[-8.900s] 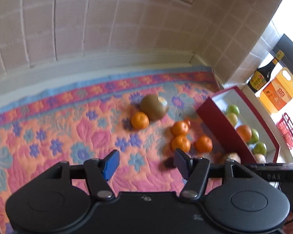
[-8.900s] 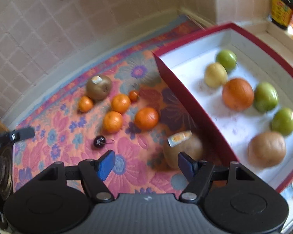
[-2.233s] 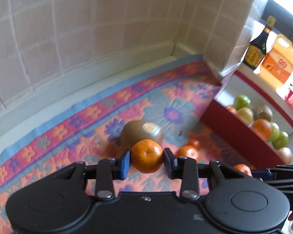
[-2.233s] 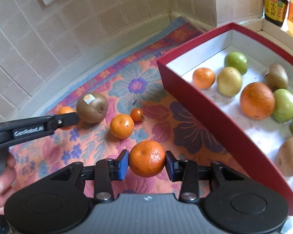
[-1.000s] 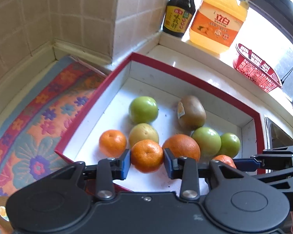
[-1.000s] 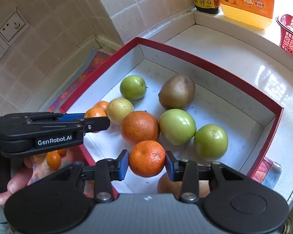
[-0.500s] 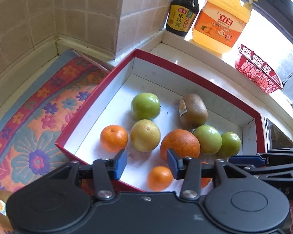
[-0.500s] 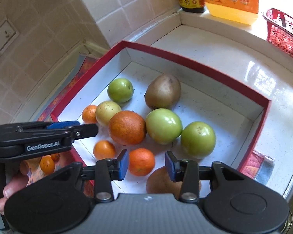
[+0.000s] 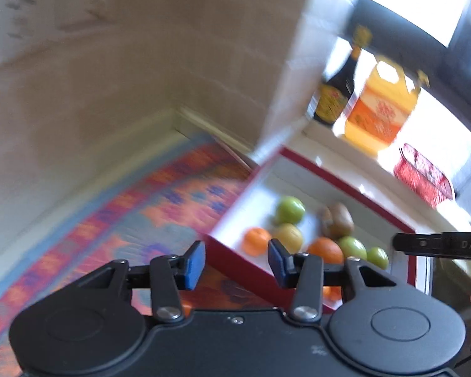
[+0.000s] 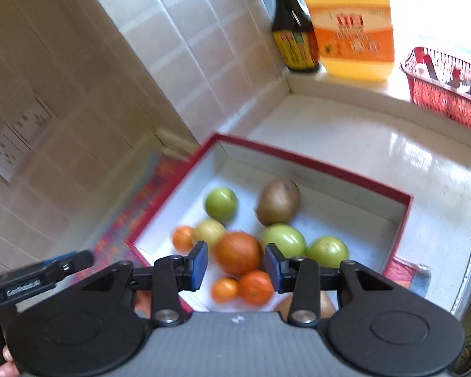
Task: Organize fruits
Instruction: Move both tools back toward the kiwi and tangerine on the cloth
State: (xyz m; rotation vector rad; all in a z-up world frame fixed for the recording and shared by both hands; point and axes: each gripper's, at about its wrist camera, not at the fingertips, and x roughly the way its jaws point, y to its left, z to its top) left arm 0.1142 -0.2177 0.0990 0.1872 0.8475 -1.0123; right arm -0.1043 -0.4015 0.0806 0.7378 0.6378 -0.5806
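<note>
Both grippers are spread apart and hold nothing. The left gripper (image 9: 237,262) is above the red box (image 9: 245,271) edge. The right gripper (image 10: 235,265) is over the fruits (image 10: 237,253) in the box.

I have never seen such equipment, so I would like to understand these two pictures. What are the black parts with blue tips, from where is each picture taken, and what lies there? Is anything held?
No robot arm is here. A person holds a hand tool in each hand, each with two blue-tipped fingers and a wide-angle camera looking along them.

One picture comes from the left gripper, the other from the right gripper. Each also shows the other tool at its edge.

Both look down at a red box with white inside, on a pale counter beside a flowered mat. In it lie green fruits, a kiwi, a large orange and small mandarins. Behind stand a dark bottle, an orange jug and a red basket.

Both grippers are open and hold nothing.
</note>
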